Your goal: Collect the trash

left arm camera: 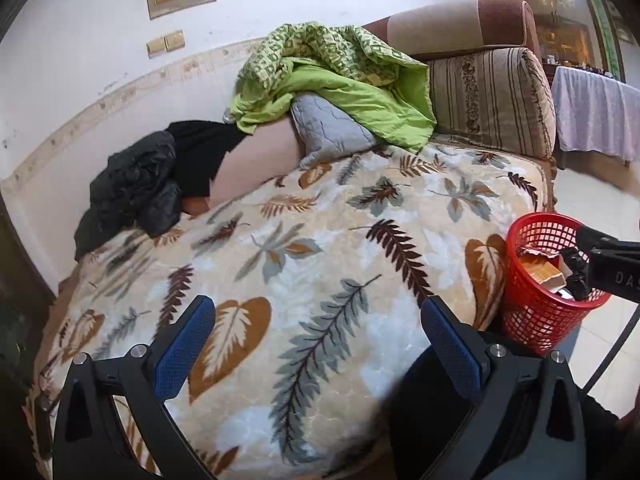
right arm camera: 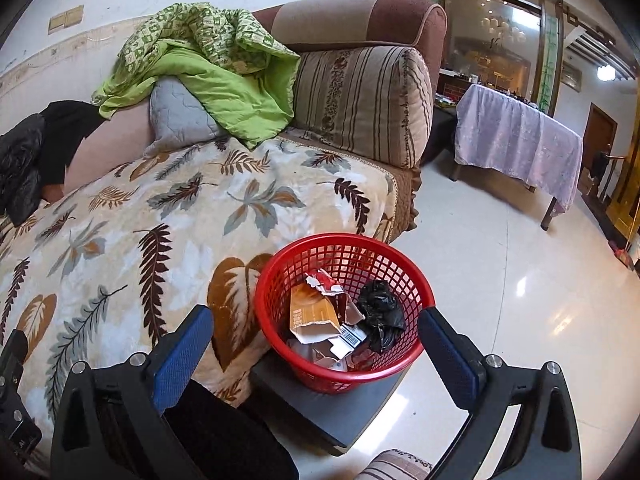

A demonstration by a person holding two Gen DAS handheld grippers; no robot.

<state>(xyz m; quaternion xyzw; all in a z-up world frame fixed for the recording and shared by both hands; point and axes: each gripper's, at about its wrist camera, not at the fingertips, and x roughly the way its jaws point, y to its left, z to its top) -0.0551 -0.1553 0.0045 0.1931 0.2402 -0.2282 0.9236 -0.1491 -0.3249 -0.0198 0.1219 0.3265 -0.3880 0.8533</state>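
Both hand-held grippers, left point(left arm camera: 318, 334) and right point(right arm camera: 316, 344), gape empty; red basket point(right arm camera: 416, 280) holds torn cartons, so next likely means finding remaining trash.

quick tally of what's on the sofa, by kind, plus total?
Leaf-print blanket: 1
Green quilt: 1
Grey quilted pillow: 1
Striped bolster cushion: 1
Black clothing, one heap, separate pieces hard to tell: 1
Total: 5
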